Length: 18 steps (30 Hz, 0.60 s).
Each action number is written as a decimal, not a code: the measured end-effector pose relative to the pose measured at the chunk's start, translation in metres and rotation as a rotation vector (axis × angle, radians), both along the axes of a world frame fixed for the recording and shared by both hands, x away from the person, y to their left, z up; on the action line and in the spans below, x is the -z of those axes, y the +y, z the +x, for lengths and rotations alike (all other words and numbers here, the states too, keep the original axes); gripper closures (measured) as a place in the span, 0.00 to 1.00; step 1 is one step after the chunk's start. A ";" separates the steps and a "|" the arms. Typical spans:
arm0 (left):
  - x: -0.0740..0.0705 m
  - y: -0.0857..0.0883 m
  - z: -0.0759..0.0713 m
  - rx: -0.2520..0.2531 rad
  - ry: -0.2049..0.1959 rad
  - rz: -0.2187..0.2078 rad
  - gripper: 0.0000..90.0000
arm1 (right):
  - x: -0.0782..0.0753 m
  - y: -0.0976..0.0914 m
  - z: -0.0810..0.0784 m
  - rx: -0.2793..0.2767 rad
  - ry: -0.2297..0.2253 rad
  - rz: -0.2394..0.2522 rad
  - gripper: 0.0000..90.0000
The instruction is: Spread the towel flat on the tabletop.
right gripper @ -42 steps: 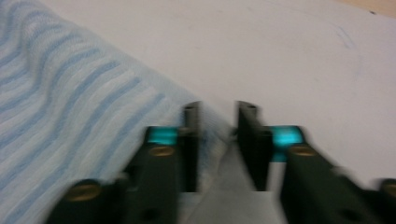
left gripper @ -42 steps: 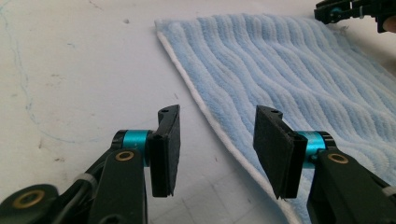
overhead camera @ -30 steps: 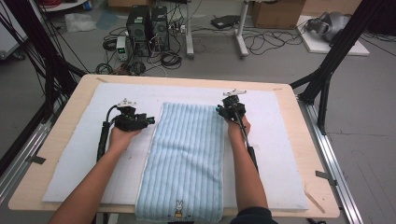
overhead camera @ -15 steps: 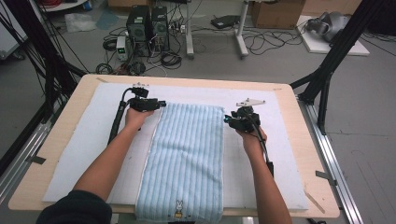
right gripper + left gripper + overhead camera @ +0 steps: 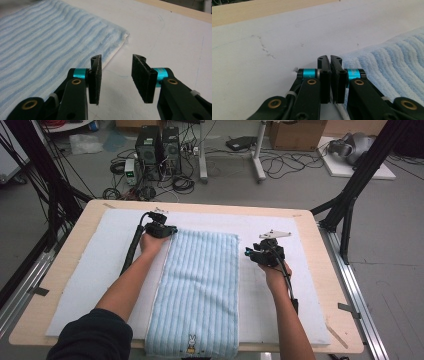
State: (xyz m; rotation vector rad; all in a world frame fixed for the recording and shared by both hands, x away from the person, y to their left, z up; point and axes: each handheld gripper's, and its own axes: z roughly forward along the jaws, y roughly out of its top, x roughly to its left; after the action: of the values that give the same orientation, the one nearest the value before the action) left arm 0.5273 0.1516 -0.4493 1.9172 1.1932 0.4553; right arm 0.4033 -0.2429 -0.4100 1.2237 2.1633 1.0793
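Since the earlier frame the left tongs have closed at the towel's upper left corner, while the right tongs have opened a little, now about a third open and holding nothing, just right of the towel's upper right corner. Whether cloth sits between the closed left jaws is hard to tell: the left gripper view shows them pressed together beside the towel's edge. On the counter, the towel's lower end is cut off at the bottom of the high view; the right gripper view shows its folded corner clearly.
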 end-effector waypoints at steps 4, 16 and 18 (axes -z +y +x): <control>0.001 0.012 0.004 -0.095 -0.019 -0.015 0.96 | 0.000 0.004 -0.001 0.005 0.003 -0.013 0.67; -0.005 0.033 -0.018 -0.076 0.035 -0.111 0.58 | 0.020 0.022 0.019 0.063 0.035 0.032 0.63; -0.006 0.034 -0.024 -0.049 0.043 -0.097 0.64 | 0.026 0.028 0.027 0.073 0.056 0.053 0.64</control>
State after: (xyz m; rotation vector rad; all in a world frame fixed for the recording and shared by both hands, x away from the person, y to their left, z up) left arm 0.5037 0.1852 -0.4434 1.8266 1.2690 0.3771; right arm 0.4302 -0.2146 -0.4355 1.3613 2.1264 1.0910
